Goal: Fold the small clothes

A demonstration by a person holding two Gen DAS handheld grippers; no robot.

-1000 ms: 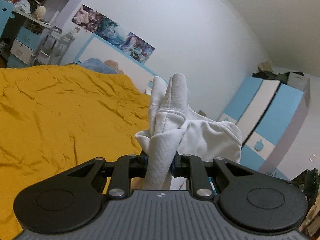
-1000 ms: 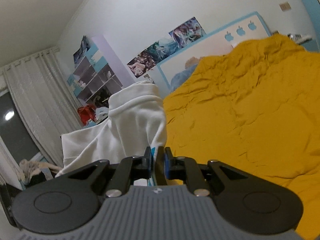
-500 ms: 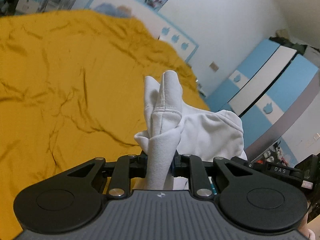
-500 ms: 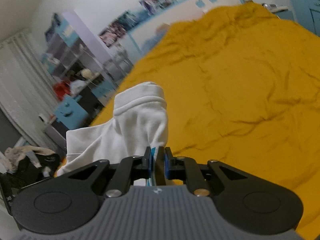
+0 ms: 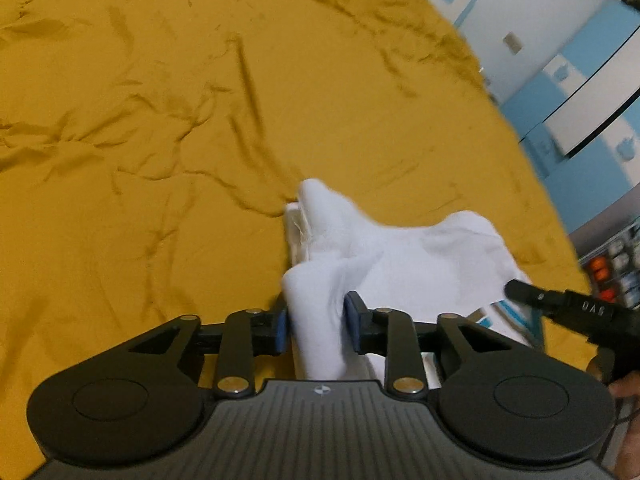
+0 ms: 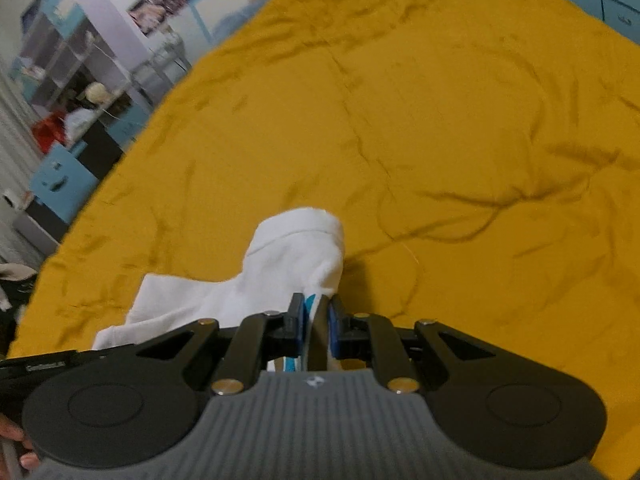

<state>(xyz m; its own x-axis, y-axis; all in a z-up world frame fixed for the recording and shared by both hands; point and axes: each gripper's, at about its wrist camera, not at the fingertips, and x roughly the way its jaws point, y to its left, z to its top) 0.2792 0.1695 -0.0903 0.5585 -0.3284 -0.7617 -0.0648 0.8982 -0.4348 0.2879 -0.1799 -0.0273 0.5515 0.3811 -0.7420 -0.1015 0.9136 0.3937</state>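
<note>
A small white garment (image 5: 400,256) with a ribbed cuff and a bit of blue print hangs between my two grippers, low over the yellow bed cover (image 5: 160,120). My left gripper (image 5: 316,320) is shut on a bunched white fold of it. My right gripper (image 6: 318,320) is shut on another edge of the same garment (image 6: 288,264), whose cuff sticks up ahead of the fingers. The right gripper's body (image 5: 576,312) shows at the right edge of the left wrist view.
The wrinkled yellow cover (image 6: 440,120) fills most of both views. A blue and white wardrobe (image 5: 592,80) stands beyond the bed's right side. Shelves and blue drawers (image 6: 60,120) with clutter stand to the left of the bed.
Both grippers have tipped down toward the bed and lowered the white garment from mid-air to just over the yellow cover. Both grips stay shut on it.
</note>
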